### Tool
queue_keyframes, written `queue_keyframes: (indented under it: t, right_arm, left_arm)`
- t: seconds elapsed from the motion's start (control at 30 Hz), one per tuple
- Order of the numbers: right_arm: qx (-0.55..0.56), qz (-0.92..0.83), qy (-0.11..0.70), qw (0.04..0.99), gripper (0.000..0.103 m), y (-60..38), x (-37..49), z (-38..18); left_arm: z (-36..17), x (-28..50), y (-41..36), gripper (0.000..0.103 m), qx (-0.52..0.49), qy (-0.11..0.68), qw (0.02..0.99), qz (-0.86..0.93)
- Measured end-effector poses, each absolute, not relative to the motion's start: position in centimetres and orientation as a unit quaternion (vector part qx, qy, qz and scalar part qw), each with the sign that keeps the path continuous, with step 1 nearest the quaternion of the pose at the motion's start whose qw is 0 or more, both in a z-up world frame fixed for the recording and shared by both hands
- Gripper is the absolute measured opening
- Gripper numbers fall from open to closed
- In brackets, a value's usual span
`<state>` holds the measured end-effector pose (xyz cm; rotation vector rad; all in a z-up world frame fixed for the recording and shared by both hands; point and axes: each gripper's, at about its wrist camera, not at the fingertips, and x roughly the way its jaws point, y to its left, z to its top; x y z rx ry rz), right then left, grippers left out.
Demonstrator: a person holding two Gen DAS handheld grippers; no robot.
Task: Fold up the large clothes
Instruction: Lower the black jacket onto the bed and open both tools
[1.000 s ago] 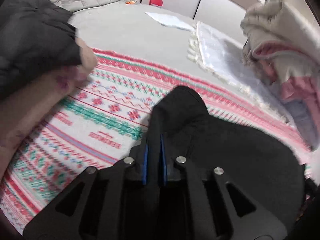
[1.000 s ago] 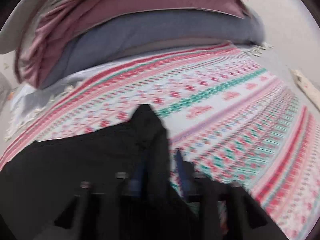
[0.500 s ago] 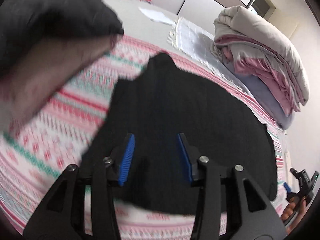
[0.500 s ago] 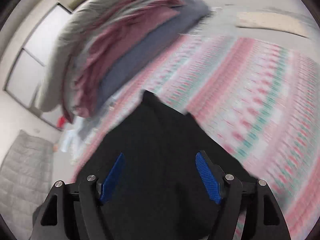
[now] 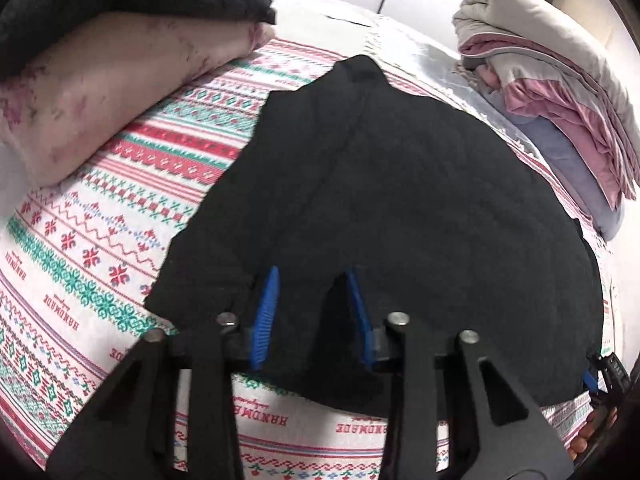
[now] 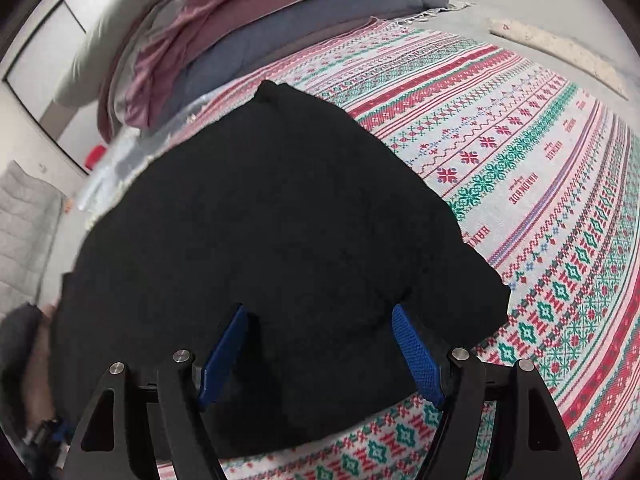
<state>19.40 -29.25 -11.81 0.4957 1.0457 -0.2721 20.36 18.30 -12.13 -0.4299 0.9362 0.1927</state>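
A black garment point(image 5: 400, 180) lies spread flat on the patterned blanket point(image 5: 100, 240), with a narrow end pointing away from me. My left gripper point(image 5: 312, 272) hovers over its near edge. Its blue pads stand apart and its jaws are closing, with no cloth pinched between them. In the right wrist view the same black garment point(image 6: 260, 220) fills the middle. My right gripper point(image 6: 318, 308) hangs open and wide above its near part, holding nothing. The other gripper shows small at the edge of the left wrist view point(image 5: 604, 372).
A person's bare leg point(image 5: 100, 92) under dark cloth rests on the blanket at the upper left. A pile of folded grey, pink and blue bedding point(image 5: 560, 92) point(image 6: 240, 20) sits past the garment. The red, green and white blanket point(image 6: 540, 160) stretches bare to the right.
Both grippers were shut on raised folds of the black garment; they have let go, opened and drawn back. The garment now lies flat on the blanket.
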Motion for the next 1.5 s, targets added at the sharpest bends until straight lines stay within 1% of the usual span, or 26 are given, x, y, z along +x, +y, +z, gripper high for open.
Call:
queue_keyframes:
  t: [0.03, 0.1, 0.13, 0.2, 0.3, 0.37, 0.4, 0.43, 0.5, 0.57, 0.7, 0.73, 0.8, 0.9, 1.07, 1.2, 1.33, 1.5]
  right_arm:
    - [0.230, -0.132, 0.494, 0.828, 0.077, -29.1, 19.4, -11.8]
    - [0.235, -0.130, 0.497, 0.825, 0.077, -29.2, 19.5, -11.7]
    - [0.243, -0.126, 0.496, 0.824, 0.077, -29.5, 19.4, -11.7]
    - [0.276, -0.114, 0.484, 0.822, 0.077, -30.4, 18.8, -11.6]
    - [0.322, -0.123, 0.443, 0.827, 0.074, -31.8, 17.1, -9.9]
    - [0.296, -0.154, 0.416, 0.846, 0.076, -31.9, 15.9, -7.8]
    - [0.277, -0.167, 0.403, 0.856, 0.076, -31.8, 15.7, -7.0]
    - [0.267, -0.168, 0.403, 0.859, 0.076, -31.8, 15.7, -6.9]
    - [0.276, -0.146, 0.447, 0.838, 0.076, -31.6, 16.7, -8.8]
    - [0.265, -0.155, 0.479, 0.822, 0.076, -31.4, 17.5, -10.9]
    - [0.232, -0.176, 0.483, 0.826, 0.077, -30.4, 18.2, -11.0]
    - [0.233, -0.175, 0.482, 0.826, 0.079, -30.3, 18.2, -11.1]
    - [0.242, -0.170, 0.482, 0.825, 0.080, -30.5, 18.4, -11.1]
    - [0.282, -0.160, 0.467, 0.823, 0.080, -31.5, 17.9, -10.9]
    - [0.264, -0.201, 0.432, 0.838, 0.080, -31.1, 16.6, -8.8]
    - [0.303, -0.199, 0.403, 0.840, 0.080, -32.2, 15.4, -7.4]
    - [0.310, -0.193, 0.403, 0.839, 0.080, -31.9, 14.9, -7.2]
    - [0.309, -0.165, 0.400, 0.847, 0.080, -31.0, 14.6, -6.4]
  left_arm:
    - [-12.3, 20.3, 18.5, 0.026, -0.206, 0.449, 0.864, 0.094]
    - [-12.4, 20.1, 19.3, 0.022, -0.224, 0.449, 0.860, 0.088]
    - [-12.5, 20.0, 19.7, 0.018, -0.237, 0.448, 0.858, 0.085]
    - [-12.5, 19.8, 20.1, 0.015, -0.250, 0.447, 0.855, 0.084]
    - [-10.8, 19.0, 19.9, 0.016, -0.254, 0.431, 0.861, 0.087]
    - [-9.5, 18.5, 19.5, 0.018, -0.236, 0.407, 0.878, 0.096]
    - [-9.1, 18.5, 19.3, 0.022, -0.223, 0.399, 0.884, 0.101]
    - [-9.3, 18.7, 19.3, 0.023, -0.216, 0.401, 0.884, 0.104]
    - [-11.2, 19.6, 19.6, 0.023, -0.219, 0.439, 0.864, 0.110]
    - [-12.5, 20.1, 20.4, 0.022, -0.241, 0.441, 0.858, 0.107]
    - [-12.4, 20.0, 20.8, 0.022, -0.250, 0.439, 0.857, 0.104]
    - [-12.5, 20.0, 20.8, 0.021, -0.245, 0.439, 0.858, 0.101]
    - [-12.6, 19.8, 20.9, 0.020, -0.245, 0.439, 0.859, 0.099]
    - [-12.6, 19.7, 21.4, 0.019, -0.262, 0.435, 0.856, 0.098]
    - [-10.6, 19.2, 19.9, 0.020, -0.213, 0.420, 0.873, 0.123]
    - [-8.5, 18.4, 18.5, 0.023, -0.186, 0.391, 0.893, 0.125]
    - [-7.1, 18.1, 14.2, 0.029, -0.139, 0.382, 0.911, 0.069]
    - [-7.7, 18.2, 5.3, 0.031, -0.053, 0.394, 0.917, -0.044]
